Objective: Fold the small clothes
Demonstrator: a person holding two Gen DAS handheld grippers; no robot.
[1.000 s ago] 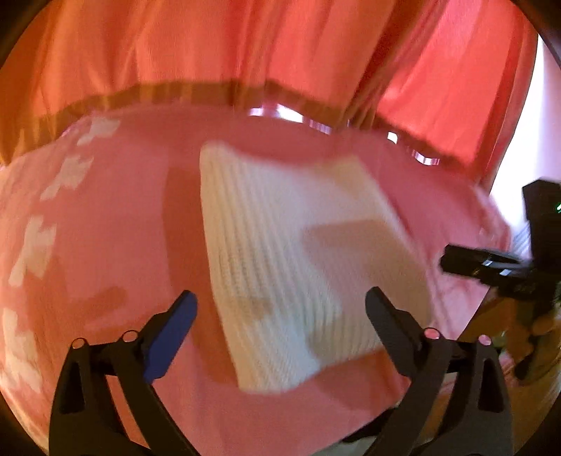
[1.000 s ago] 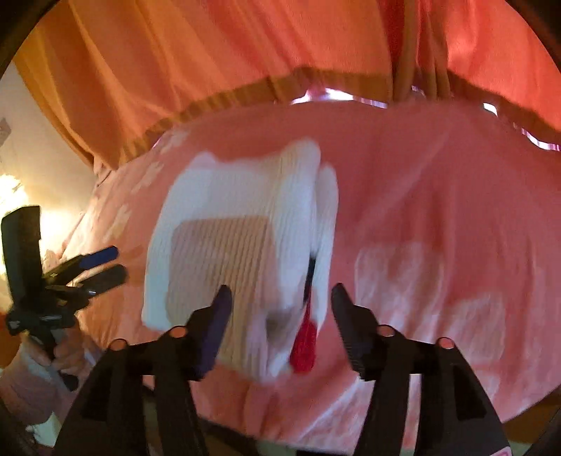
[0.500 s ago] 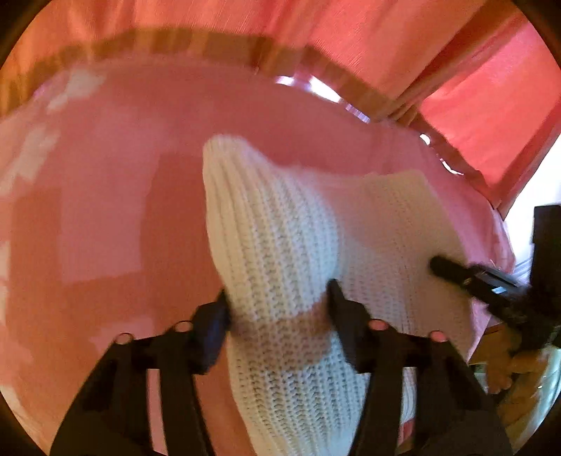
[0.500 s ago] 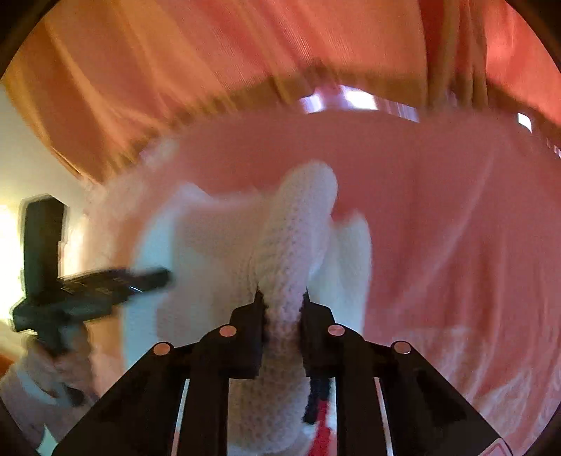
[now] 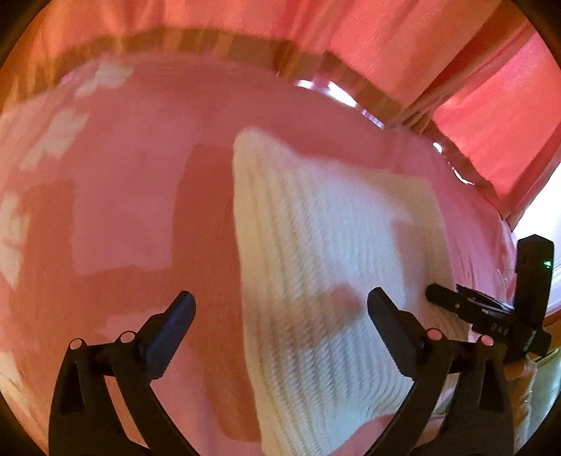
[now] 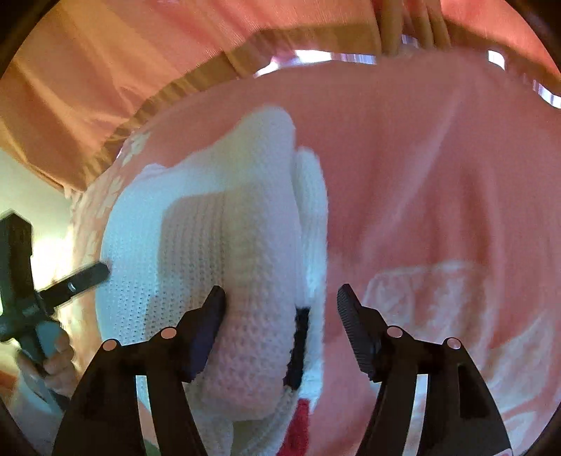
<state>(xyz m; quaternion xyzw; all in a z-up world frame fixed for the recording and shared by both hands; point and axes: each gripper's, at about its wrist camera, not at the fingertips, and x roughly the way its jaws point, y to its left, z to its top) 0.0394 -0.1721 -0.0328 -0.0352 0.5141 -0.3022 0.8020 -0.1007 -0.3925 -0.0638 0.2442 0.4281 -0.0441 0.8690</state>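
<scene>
A folded white knitted garment [image 5: 326, 266] lies on the pink cloth-covered surface [image 5: 115, 217]; it also shows in the right wrist view [image 6: 224, 238], with a black and red trim at its near edge. My left gripper [image 5: 280, 319] is open over the garment's near left edge, holding nothing. My right gripper [image 6: 280, 315] is open, its jaws on either side of the garment's thick folded edge. The right gripper shows in the left wrist view [image 5: 455, 301], and the left gripper shows in the right wrist view [image 6: 87, 277], each at the garment's side.
Pink-orange curtains [image 5: 315, 31] hang behind the surface, above a wooden edge [image 5: 217, 45]. The pink cloth [image 6: 438, 182] has pale white patterns [image 6: 448, 298] and stretches to the right of the garment.
Both grippers were shut on the garment's folded edges half a second ago. Both have now opened and let go, and the garment lies flatter on the cloth.
</scene>
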